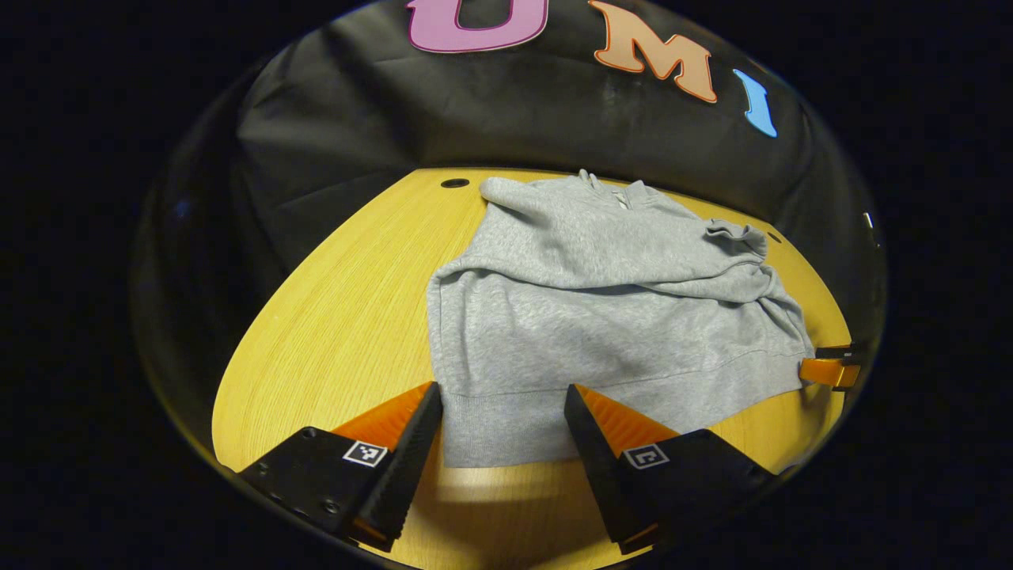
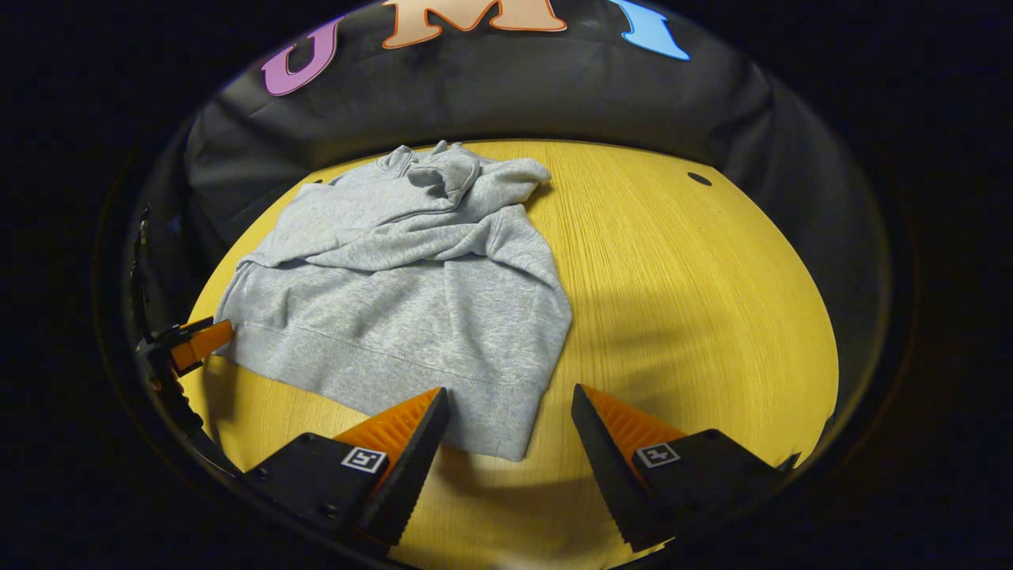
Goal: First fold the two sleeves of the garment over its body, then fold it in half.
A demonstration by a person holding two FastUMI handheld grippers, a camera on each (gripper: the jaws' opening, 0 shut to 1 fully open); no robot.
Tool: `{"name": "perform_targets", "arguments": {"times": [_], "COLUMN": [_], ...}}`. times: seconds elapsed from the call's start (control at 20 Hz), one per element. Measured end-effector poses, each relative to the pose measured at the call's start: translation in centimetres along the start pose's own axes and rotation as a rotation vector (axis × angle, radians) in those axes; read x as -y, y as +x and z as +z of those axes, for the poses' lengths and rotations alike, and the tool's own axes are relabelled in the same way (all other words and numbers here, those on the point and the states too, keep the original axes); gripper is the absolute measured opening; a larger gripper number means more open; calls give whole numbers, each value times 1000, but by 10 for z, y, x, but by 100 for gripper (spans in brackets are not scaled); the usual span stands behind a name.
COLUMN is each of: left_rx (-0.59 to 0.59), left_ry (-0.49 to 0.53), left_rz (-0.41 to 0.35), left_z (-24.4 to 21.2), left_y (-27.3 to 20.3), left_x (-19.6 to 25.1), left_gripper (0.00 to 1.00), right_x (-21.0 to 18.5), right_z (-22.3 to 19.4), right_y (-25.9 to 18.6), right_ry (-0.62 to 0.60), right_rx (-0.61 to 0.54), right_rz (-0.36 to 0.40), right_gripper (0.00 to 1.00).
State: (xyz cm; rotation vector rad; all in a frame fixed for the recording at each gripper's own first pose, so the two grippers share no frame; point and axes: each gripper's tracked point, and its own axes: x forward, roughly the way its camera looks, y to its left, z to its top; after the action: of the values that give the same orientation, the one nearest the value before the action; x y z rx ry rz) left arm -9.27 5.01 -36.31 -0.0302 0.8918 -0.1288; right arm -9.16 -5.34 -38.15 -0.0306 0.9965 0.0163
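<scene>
Your left gripper [image 1: 503,412] sits low over the near edge of the counter [image 1: 332,332], jaws wide apart, with the bottom-left corner of the hem between them but not pinched. Your right gripper [image 2: 510,416] is in much the same pose at the other bottom corner, jaws spread too, the hem corner just poking in between them, nothing clamped. The grey hoodie [image 1: 601,309] lies flat on the counter, hem toward you, both sleeves already folded across the body. From the left gripper view you can catch a bit of the right gripper at the far right edge, just beside the hem, but it's mostly cut off. The hood end is bunched up at the far side, so hard to make out how it's lying.
</scene>
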Motion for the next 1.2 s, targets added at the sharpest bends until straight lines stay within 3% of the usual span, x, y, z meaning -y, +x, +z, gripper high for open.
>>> {"name": "perform_targets", "arguments": {"times": [0.1, 0.15, 0.2, 0.3, 0.35, 0.4, 0.45, 0.5, 0.55, 0.75, 1.2], "left_rx": [-9, -15, -18, -22, -22, -16, -6, 2, 5, -41, -111], "left_ry": [24, 31, 35, 30, 24, 22, 10, -12, -12, -33, -5], "left_rz": [-23, -37, -48, -62, -69, -84, -108, -113, -117, -119, -138], "left_z": [1, 1, 2, 2, 3, 4, 5, 8, 6, 4, 4], "left_y": [2, 0, 2, 2, 2, 4, 5, 6, 8, 4, 3], "left_x": [2, 4, 5, 8, 11, 15, 21, 26, 26, 24, 20], "left_gripper": [85, 82, 78, 70, 61, 55, 41, 29, 11, 0, 0], "right_x": [-8, -10, -10, -17, -19, -19, -20, -19, -20, -26, -23], "right_z": [0, 0, -1, 1, 4, 4, 5, 6, 4, 1, 4], "right_y": [2, 3, 3, 2, 5, 6, 7, 5, 7, 2, -3], "right_ry": [-16, -29, -42, -21, 21, 48, 44, 53, 53, 45, 28], "right_rx": [-24, -42, -59, -83, -54, -44, -22, 3, 10, 19, -68], "right_rz": [32, 39, 42, 87, 98, 103, 106, 100, 90, 97, 160], "right_gripper": [85, 70, 65, 63, 33, 26, 16, 16, 5, 6, 5]}}
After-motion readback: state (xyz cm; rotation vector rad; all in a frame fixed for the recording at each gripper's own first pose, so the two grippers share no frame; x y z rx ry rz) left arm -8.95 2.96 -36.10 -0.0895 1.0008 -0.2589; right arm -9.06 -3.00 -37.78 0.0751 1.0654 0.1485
